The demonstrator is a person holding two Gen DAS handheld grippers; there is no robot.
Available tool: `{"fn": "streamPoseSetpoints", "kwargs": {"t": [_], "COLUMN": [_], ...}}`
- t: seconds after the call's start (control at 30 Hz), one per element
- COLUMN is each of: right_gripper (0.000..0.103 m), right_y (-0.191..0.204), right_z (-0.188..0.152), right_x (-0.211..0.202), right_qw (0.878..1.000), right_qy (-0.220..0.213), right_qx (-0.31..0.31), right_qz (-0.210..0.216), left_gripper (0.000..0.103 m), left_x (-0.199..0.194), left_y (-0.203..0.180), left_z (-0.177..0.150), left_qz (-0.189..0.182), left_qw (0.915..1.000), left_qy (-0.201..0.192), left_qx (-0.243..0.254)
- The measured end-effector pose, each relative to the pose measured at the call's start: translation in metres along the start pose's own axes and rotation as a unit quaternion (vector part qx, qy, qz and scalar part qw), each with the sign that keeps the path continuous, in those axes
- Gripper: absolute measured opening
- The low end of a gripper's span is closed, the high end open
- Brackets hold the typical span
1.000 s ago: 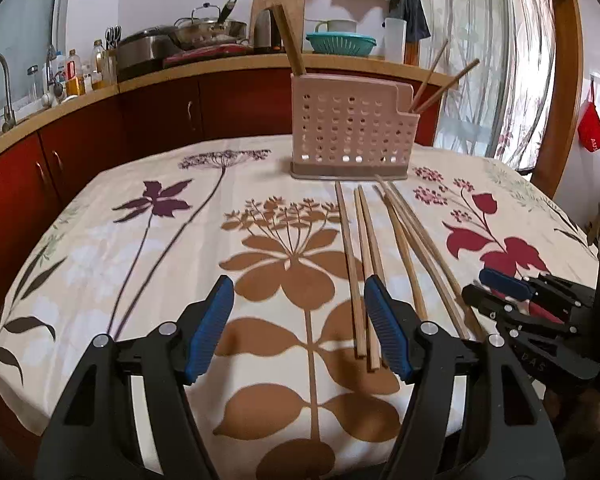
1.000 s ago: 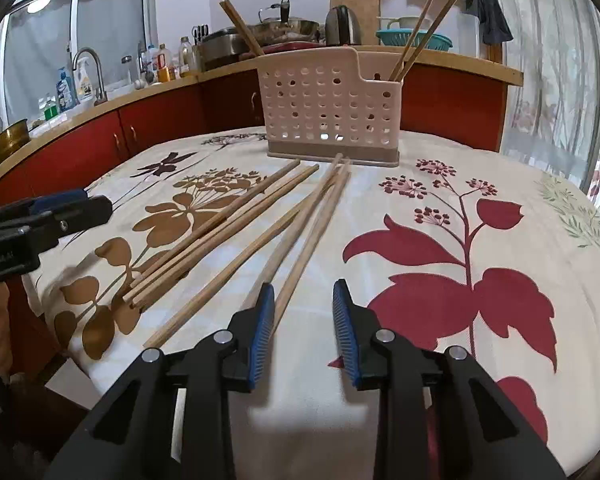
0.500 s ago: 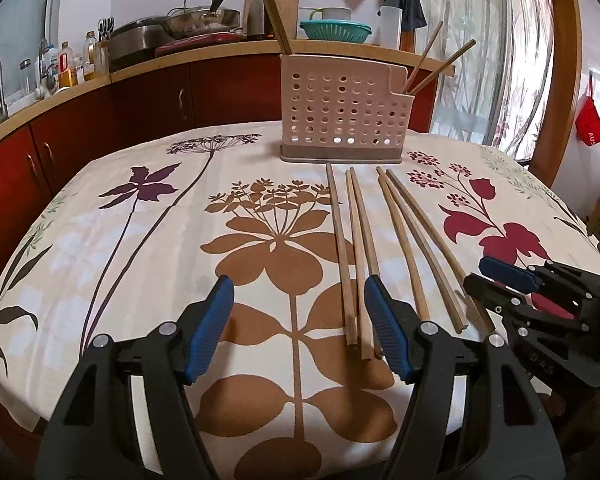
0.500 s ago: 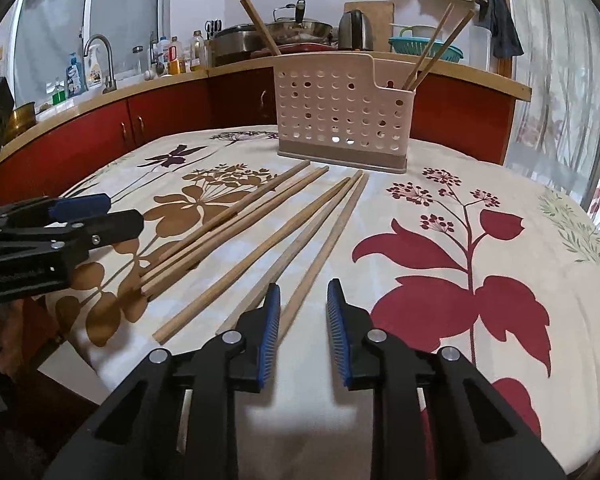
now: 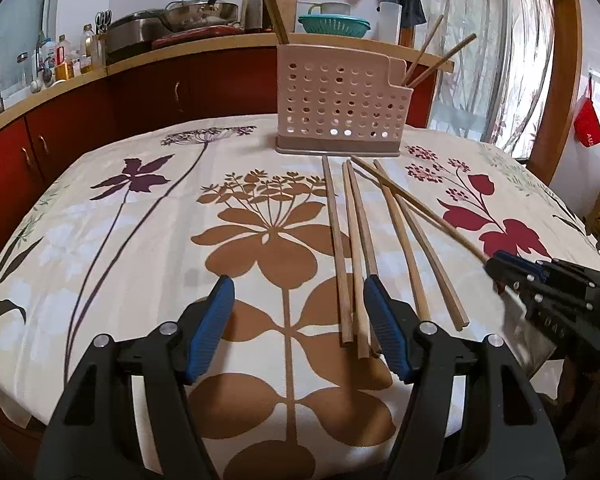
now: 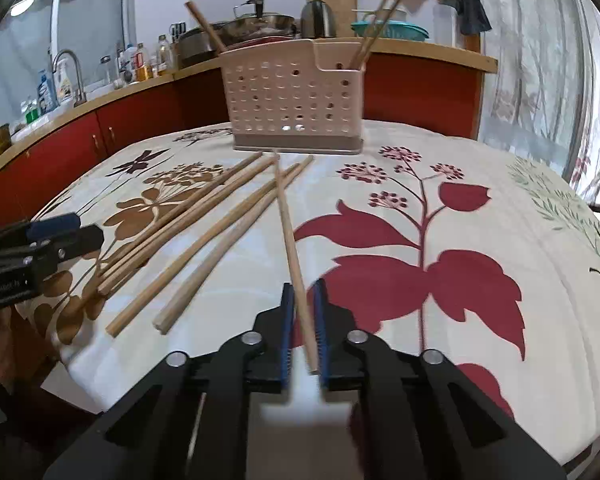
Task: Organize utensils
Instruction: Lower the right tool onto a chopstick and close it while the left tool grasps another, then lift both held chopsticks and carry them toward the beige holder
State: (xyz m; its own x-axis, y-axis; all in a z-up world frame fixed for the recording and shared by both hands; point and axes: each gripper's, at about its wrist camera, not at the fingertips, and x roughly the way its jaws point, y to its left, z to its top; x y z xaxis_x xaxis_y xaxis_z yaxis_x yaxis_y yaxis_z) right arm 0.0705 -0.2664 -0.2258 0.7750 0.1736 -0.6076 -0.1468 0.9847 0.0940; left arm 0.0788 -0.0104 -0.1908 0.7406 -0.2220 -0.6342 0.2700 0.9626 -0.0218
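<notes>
Several wooden chopsticks (image 5: 356, 248) lie side by side on the flowered tablecloth (image 5: 140, 240) in front of a pink perforated utensil holder (image 5: 340, 108), which holds a few chopsticks upright. My left gripper (image 5: 298, 292) is open and empty, low over the cloth beside the chopsticks' near ends. My right gripper (image 6: 302, 292) is shut on the near end of one chopstick (image 6: 288, 232), whose far tip points at the holder (image 6: 296, 96). The right gripper also shows at the right edge of the left wrist view (image 5: 500, 268).
The table edge runs close below both grippers. Behind the table a red cabinet counter (image 5: 140, 88) carries pots, bottles and a sink tap. A curtained window and door frame (image 5: 556, 60) stand at the right.
My right gripper has moved forward and closed on one chopstick, swinging it away from the others. My left gripper has moved a little nearer the table and stays open.
</notes>
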Motion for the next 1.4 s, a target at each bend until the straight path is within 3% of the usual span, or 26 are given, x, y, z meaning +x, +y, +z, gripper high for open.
{"fn": "streamPoseSetpoints", "kwargs": {"t": [0.43,0.77,0.9,1.27,1.4], "right_gripper": [0.009,0.009,0.009,0.009,0.009], "right_y": [-0.012,-0.019,-0.019,-0.019,-0.020], "right_z": [0.003,0.000,-0.002,-0.006,-0.006], "right_x": [0.001,0.001,0.000,-0.001,-0.002], "right_qw": [1.000,1.000,0.999,0.998,0.998], "right_qy": [-0.004,-0.016,-0.023,-0.036,-0.036], "right_qx": [0.008,0.015,0.012,0.007,0.010], "right_qz": [-0.001,0.023,0.033,0.051,0.052], "left_gripper": [0.052,0.035,0.023,0.022,0.008], "left_x": [0.021,0.017,0.018,0.017,0.016], "left_y": [-0.003,-0.014,-0.016,-0.013,-0.014], "left_z": [-0.003,-0.015,-0.015,-0.021,-0.022], "left_qz": [0.011,-0.006,-0.017,-0.025,-0.034], "left_qw": [0.9995,0.9988,0.9986,0.9985,0.9981], "left_qy": [0.021,0.009,0.006,-0.014,-0.017], "left_qx": [0.019,0.047,0.049,0.047,0.048]}}
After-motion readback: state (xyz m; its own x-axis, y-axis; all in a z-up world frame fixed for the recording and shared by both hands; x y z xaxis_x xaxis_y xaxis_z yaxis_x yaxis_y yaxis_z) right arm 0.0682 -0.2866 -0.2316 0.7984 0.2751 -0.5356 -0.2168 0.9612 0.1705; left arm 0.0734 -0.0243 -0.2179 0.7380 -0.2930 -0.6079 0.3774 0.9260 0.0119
